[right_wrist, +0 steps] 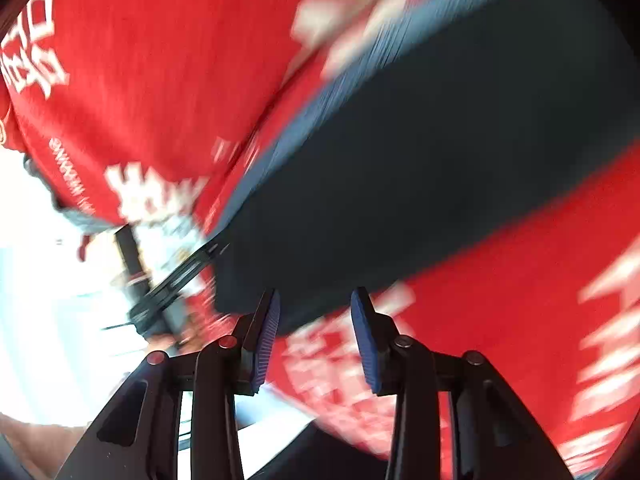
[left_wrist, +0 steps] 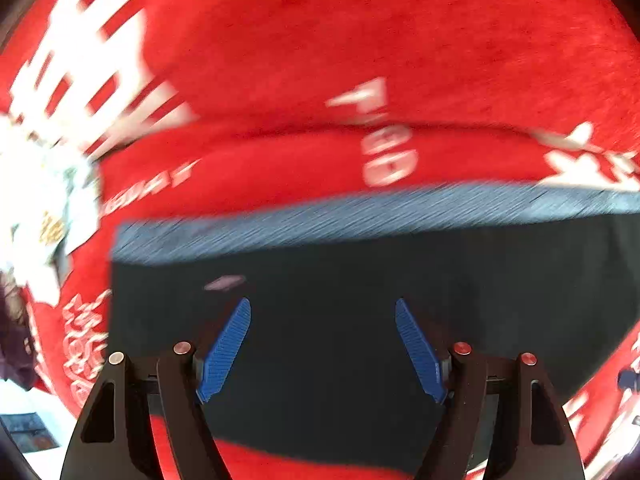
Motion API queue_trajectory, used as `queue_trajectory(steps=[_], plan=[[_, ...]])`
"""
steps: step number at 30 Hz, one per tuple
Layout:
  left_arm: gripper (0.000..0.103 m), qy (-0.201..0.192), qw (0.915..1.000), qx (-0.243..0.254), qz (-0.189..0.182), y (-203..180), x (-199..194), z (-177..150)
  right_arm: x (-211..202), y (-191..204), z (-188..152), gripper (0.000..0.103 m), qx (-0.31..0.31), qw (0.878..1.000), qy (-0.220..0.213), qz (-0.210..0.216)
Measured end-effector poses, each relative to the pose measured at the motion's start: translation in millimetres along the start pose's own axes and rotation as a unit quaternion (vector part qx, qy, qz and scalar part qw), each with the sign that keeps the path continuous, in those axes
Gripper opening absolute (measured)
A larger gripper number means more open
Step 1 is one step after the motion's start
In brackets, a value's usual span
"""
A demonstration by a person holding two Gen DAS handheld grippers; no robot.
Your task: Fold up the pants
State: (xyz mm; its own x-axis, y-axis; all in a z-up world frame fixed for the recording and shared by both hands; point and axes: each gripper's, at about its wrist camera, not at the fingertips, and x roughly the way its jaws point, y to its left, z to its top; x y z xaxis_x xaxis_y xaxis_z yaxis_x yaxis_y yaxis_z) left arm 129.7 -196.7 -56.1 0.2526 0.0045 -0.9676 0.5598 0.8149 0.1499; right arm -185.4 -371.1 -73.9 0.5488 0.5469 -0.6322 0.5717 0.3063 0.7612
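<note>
While dark pants point(left_wrist: 360, 320) lie on a red printed cloth point(left_wrist: 360, 40), left gripper point(left_wrist: 323, 312) spread wide, empty, right gripper point(right_wrist: 316, 304) parted, holding nothing

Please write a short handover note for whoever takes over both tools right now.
Left tool: open, holding nothing, above the pants.
Right tool: open, holding nothing, near the edge of the pants.
The dark pants lie flat on the red cloth, their blue-grey band on the far side in the left view.
Done: no fold can be confirmed; both views are blurred.
Left: grip the pants and fold them.
</note>
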Motion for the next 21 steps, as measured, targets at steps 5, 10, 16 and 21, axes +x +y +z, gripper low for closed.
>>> queue_trajectory(steps=[5,10,16,21], plan=[[0.083,0.052,0.9983,-0.021,0.016,66.8,49.6,-48.1,79.2,-2.9,-29.8,0.041,0.079,0.995,0.007,0.059],[0.093,0.048,0.9965,-0.052,-0.045,98.9,63.7,-59.3,104.1,1.2,-37.0,0.042,0.095,0.994,-0.001,0.046],[0.093,0.033,0.9971,-0.042,-0.053,103.3,66.7,-66.9,93.1,29.2,-43.3,0.007,0.042,0.998,-0.017,-0.045],[0.093,0.028,0.9975,-0.04,-0.051,105.7,62.0,-72.7,48.3,14.6,-58.2,0.012,0.031,0.992,-0.034,-0.12]])
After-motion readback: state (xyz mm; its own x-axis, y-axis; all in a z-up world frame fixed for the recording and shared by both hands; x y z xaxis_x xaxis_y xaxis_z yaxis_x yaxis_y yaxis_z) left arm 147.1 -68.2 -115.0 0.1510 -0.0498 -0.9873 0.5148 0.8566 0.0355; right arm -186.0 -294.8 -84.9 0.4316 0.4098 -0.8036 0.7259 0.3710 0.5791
